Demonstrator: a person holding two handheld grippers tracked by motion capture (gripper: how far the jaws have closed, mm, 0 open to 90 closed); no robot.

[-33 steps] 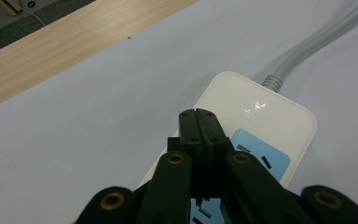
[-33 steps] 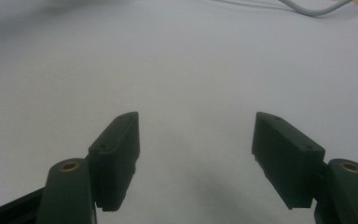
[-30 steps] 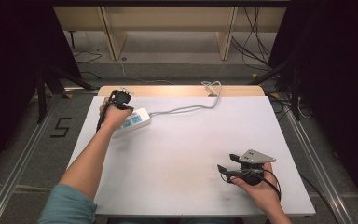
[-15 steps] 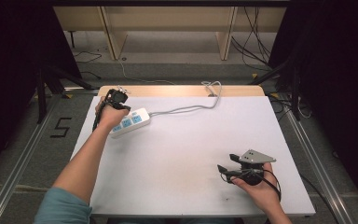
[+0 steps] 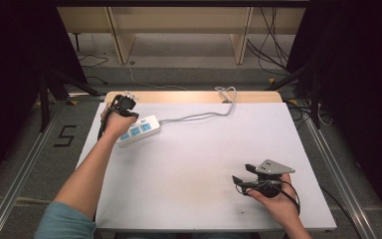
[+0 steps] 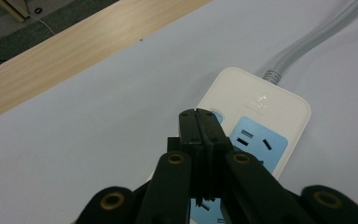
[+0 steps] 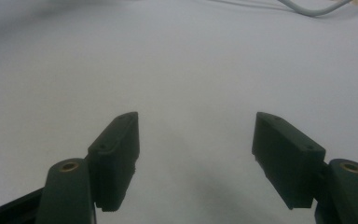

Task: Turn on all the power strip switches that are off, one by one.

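White sheeting covers the table [image 5: 194, 164], with a strip of bare wood showing along its far edge. A white power strip [image 5: 138, 130] with blue socket faces lies at the far left, its grey cord [image 5: 199, 116] running right and looping over the far edge. The left gripper [image 5: 123, 105] sits at the strip's far-left end; in the left gripper view its jaws are pressed flat together with nothing between them, the tips [image 6: 199, 116] over the strip [image 6: 261, 126] beside a blue socket. Near the right corner, the right gripper [image 5: 243, 174] rests in the hand, pointing left, jaws spread wide and empty [image 7: 193, 158] above bare sheet.
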